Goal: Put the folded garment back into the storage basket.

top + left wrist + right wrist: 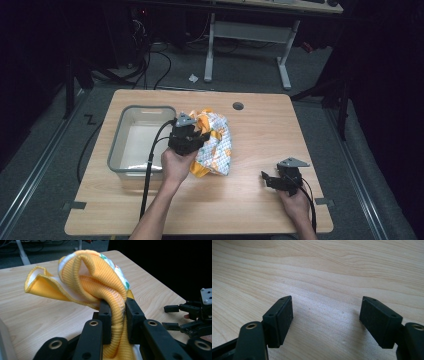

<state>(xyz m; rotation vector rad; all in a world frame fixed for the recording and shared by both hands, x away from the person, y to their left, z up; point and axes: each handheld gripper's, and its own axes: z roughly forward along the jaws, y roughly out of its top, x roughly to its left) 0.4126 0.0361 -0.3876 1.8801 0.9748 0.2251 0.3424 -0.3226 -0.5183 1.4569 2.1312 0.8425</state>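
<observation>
A crumpled garment (216, 145), orange ribbed knit with a white patterned side, lies at the middle of the wooden table (260, 210). My left gripper (192, 137) is shut on an orange ribbed fold of it; the cloth (100, 280) bulges up between and above the jaws, and my left gripper (117, 312) pinches it tight. My right gripper (266, 178) rests low at the front right of the table, open, a short way right of the garment. In the right gripper view my right gripper (325, 317) has bare table wood between its spread pads (283, 315).
A clear plastic bin (117, 150) stands at the left of the table, just left of my left hand. A round cable hole (238, 106) sits near the far edge. A white desk frame (247, 32) stands on the floor beyond.
</observation>
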